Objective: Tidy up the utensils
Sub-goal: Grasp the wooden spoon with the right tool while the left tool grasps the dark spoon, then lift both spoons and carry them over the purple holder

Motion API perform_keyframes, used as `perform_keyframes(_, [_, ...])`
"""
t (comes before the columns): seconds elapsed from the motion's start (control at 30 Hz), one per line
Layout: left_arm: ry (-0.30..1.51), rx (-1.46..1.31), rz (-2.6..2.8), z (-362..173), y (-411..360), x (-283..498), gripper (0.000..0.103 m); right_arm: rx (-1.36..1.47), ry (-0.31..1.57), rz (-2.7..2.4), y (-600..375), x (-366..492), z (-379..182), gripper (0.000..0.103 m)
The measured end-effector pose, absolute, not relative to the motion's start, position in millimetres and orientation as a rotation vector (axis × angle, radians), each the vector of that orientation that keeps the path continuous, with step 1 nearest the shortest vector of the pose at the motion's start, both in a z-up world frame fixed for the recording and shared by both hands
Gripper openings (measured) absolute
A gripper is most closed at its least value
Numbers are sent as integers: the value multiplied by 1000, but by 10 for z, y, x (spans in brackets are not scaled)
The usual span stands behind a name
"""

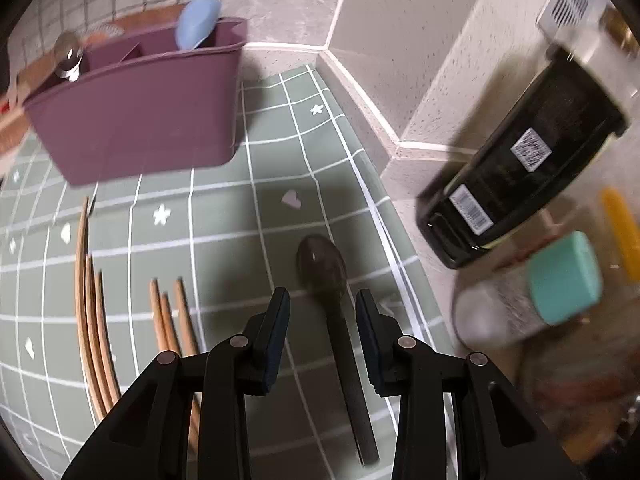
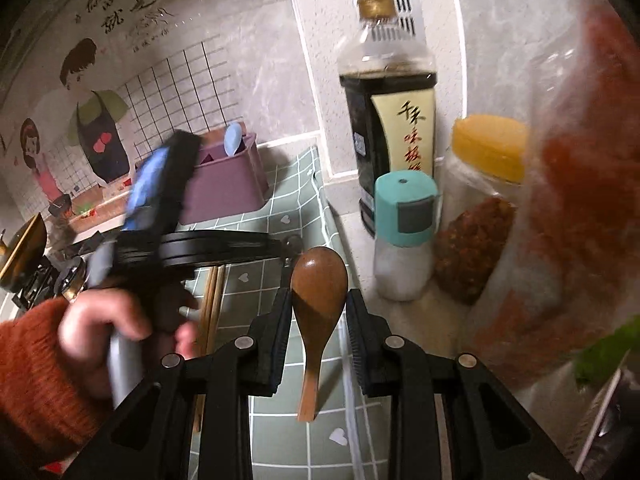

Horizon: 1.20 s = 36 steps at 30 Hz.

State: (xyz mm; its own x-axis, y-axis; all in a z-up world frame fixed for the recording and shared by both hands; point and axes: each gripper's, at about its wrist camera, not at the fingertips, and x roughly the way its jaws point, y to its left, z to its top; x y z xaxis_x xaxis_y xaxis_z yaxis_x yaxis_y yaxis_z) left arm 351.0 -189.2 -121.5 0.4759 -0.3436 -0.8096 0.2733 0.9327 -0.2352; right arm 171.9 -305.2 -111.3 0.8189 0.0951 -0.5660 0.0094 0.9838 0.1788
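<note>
The brown wooden spoon (image 2: 318, 292) sits between the pads of the right hand-held gripper (image 2: 318, 320), bowl up and away, handle hanging down over the green checked mat (image 2: 280, 432). The pads appear to meet it where the bowl narrows, so I read this as a grip. It looks light, stiff and smooth, so it could swivel; a hold on the neck seems best.

Under the left hand-held gripper (image 1: 322, 320), whose jaws stand apart and empty, a dark spoon (image 1: 326, 276) lies flat on the mat, bowl far, handle near. It looks thin and low, best taken across the handle. Left of it lie wooden chopsticks (image 1: 94, 320). The purple caddy (image 1: 140, 120) stands far left on the desk, already holding a blue spoon (image 1: 198, 20).
</note>
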Motion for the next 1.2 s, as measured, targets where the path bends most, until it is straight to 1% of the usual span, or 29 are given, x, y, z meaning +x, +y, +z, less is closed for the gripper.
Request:
perform_keyframes(0.1, [1008, -17, -333, -1274, -2026, 3577, 35, 190, 589, 34, -3125, 1630, -1061, 26])
perform_keyframes(0.37, [1022, 36, -275, -1420, -2148, 3664, 35, 229, 560, 15, -3270, 1537, -1007, 25])
perform_keyframes(0.57, [988, 54, -255, -1437, -2182, 3672, 35, 233, 546, 13, -3304, 1530, -977, 24])
perform_keyframes(0.6, [979, 59, -255, -1442, -2179, 3668, 34, 233, 543, 14, -3305, 1536, -967, 12])
perform_keyframes(0.63, [974, 62, -255, -1448, -2199, 3676, 34, 233, 544, 18, -3301, 1541, -960, 8])
perform_keyframes(0.83, [975, 25, -311, -1401, -1984, 3601, 33, 220, 545, 41, -3258, 1578, -948, 8])
perform_keyframes(1.0, [930, -13, -341, -1207, -1652, 3435, 33, 231, 578, 67, -3264, 1639, -1016, 8])
perform_keyframes(1.2, [871, -86, -381, -936, -1306, 3071, 33, 194, 718, 91, -3133, 1857, -1278, 9])
